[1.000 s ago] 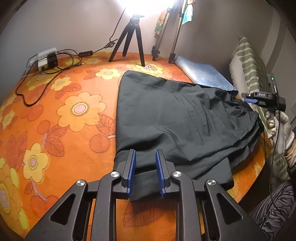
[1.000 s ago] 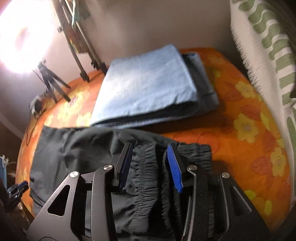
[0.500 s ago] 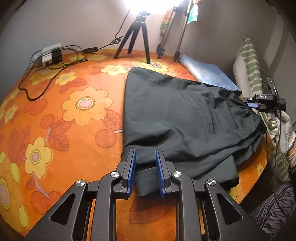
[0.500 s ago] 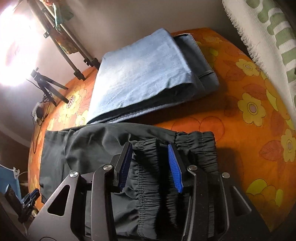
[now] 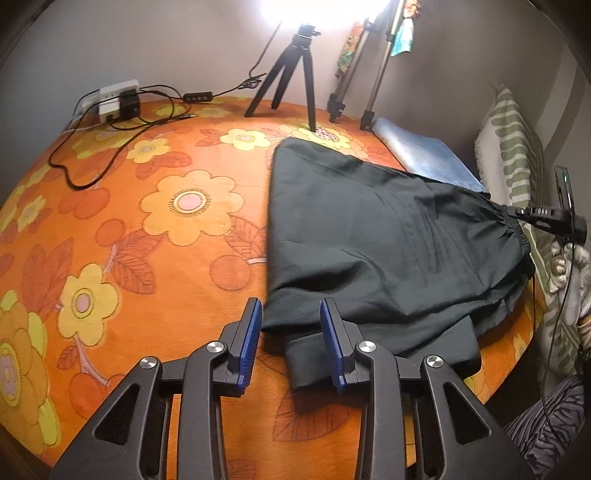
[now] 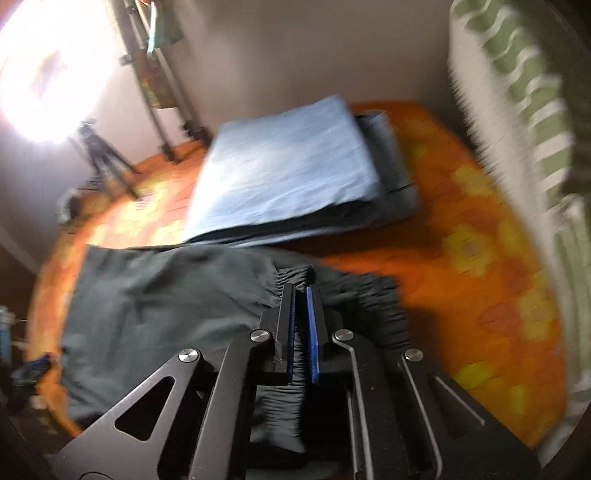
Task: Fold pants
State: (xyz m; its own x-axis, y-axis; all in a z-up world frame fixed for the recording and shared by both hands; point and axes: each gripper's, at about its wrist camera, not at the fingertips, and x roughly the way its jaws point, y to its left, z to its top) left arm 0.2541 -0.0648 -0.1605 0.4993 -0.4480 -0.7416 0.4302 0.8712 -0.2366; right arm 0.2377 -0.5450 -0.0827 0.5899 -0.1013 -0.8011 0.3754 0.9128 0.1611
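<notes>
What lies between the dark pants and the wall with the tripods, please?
In the right wrist view, a folded light-blue garment lies beyond the dark pants, on the orange floral cover before that wall; the left wrist view shows it too.

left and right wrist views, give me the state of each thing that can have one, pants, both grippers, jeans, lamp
dark pants: spread flat on the orange floral cover, a leg end doubled under at the near edge
left gripper: jaws just opening, hem between them, not pressed
right gripper: just closed, shut on the elastic waistband
blue jeans: folded, lying beyond the waistband
lamp: on
</notes>
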